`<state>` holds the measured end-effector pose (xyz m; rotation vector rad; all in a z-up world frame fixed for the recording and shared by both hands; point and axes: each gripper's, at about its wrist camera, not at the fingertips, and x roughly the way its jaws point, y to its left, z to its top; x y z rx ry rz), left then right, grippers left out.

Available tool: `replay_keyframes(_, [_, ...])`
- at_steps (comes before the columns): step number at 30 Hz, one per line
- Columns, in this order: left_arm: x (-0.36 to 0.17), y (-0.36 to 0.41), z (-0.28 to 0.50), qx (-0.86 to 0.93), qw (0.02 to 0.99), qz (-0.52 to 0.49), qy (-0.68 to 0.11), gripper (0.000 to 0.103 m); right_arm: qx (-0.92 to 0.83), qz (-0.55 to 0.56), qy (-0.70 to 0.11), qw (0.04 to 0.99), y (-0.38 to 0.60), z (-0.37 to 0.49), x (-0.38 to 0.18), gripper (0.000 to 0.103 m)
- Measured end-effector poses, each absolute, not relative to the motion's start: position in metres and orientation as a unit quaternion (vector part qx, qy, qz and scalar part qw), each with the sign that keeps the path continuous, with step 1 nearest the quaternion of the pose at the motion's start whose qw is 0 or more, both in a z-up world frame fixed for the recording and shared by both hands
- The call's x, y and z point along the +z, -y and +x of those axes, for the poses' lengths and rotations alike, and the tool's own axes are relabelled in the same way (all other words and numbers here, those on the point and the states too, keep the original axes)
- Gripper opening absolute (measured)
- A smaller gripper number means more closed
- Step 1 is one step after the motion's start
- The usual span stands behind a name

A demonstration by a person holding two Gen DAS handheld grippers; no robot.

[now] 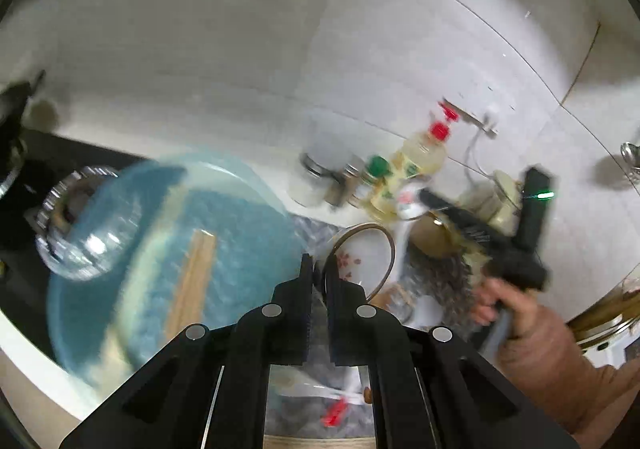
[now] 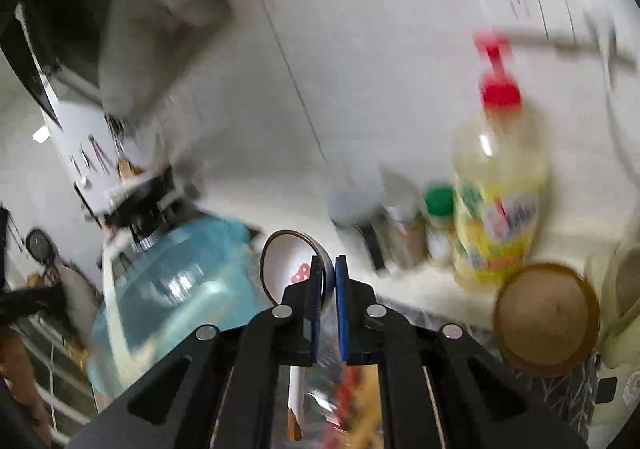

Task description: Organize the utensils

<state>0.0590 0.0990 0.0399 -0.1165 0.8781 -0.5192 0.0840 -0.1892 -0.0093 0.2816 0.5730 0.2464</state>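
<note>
My left tongs [image 1: 318, 269] sit with their tips nearly pressed together, only a thin slit between them; I cannot tell whether anything is pinched there. Just under them lies a white utensil [image 1: 320, 393] with a red bit beside it, on a patterned mat [image 1: 436, 273]. My right tongs [image 2: 329, 269] are likewise almost closed, and a white bowl [image 2: 286, 261] with a brown rim and red spots stands right at their tips; the rim seems to run between the pads, but the blur keeps me from being sure. Below the right tongs I see a white handle [image 2: 296, 393] with a wooden end.

To the left of the bowl is a blue basin [image 1: 168, 249] holding a wooden stick [image 1: 192, 281], with a glass jar [image 1: 80, 225] at its edge. To the right stands a round brown lid [image 2: 546, 313].

Farther back on the surface stand an oil bottle [image 2: 500, 201] with a red cap, a green-capped jar [image 2: 440, 217] and a smaller shaker [image 1: 340, 185], all near the white tiled wall [image 1: 240, 49]. In the left view my right hand [image 1: 532, 329] grips the other tool's handle.
</note>
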Motion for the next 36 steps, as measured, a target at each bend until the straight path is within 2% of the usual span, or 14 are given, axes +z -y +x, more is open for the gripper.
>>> replay_keyframes(3, [0.043,-0.13,0.081,-0.237,0.875,-0.03,-0.421,0.007,0.127,0.16,-0.26,0.944,0.152,0.08,0.023,0.007])
replay_keyframes(6, [0.033,-0.156,0.104,-0.235,0.869,0.003,-0.435,0.007,0.136,0.214,-0.269,0.929,0.115,0.084,0.027,0.007])
replay_keyframes(9, [0.009,-0.173,0.127,-0.238,0.854,0.031,-0.461,0.007,0.125,0.259,-0.307,0.907,0.074,0.088,0.0,0.007])
replay_keyframes(13, [-0.033,-0.184,0.152,-0.248,0.83,0.061,-0.495,0.007,0.089,0.265,-0.372,0.885,0.029,0.097,-0.048,0.007])
replay_keyframes(19, [-0.068,-0.183,0.174,-0.27,0.806,0.08,-0.521,0.007,0.022,0.228,-0.442,0.867,-0.007,0.12,-0.091,0.007])
replay_keyframes(27, [-0.097,-0.173,0.193,-0.258,0.788,0.087,-0.552,0.008,-0.03,0.12,-0.511,0.85,-0.036,0.16,-0.105,0.009])
replay_keyframes(28, [-0.096,-0.173,0.194,-0.256,0.789,0.082,-0.552,0.009,-0.033,0.118,-0.509,0.852,-0.036,0.161,-0.103,0.009])
replay_keyframes(30, [-0.09,-0.173,0.193,-0.253,0.794,0.073,-0.548,0.016,-0.034,0.112,-0.507,0.854,-0.033,0.163,-0.098,0.009])
replay_keyframes(32, [-0.076,-0.171,0.192,-0.251,0.802,0.069,-0.538,0.016,-0.014,0.131,-0.49,0.862,-0.025,0.16,-0.084,0.009])
replay_keyframes(34, [-0.039,-0.169,0.175,-0.269,0.818,0.059,-0.505,0.016,0.025,0.176,-0.445,0.878,-0.002,0.147,-0.048,0.009])
replay_keyframes(35, [-0.023,-0.167,0.166,-0.278,0.825,0.061,-0.488,0.019,0.04,0.183,-0.417,0.889,0.011,0.137,-0.026,0.009])
replay_keyframes(36, [0.002,-0.162,0.149,-0.292,0.837,0.067,-0.459,0.029,0.051,0.179,-0.386,0.903,0.026,0.123,-0.003,0.009])
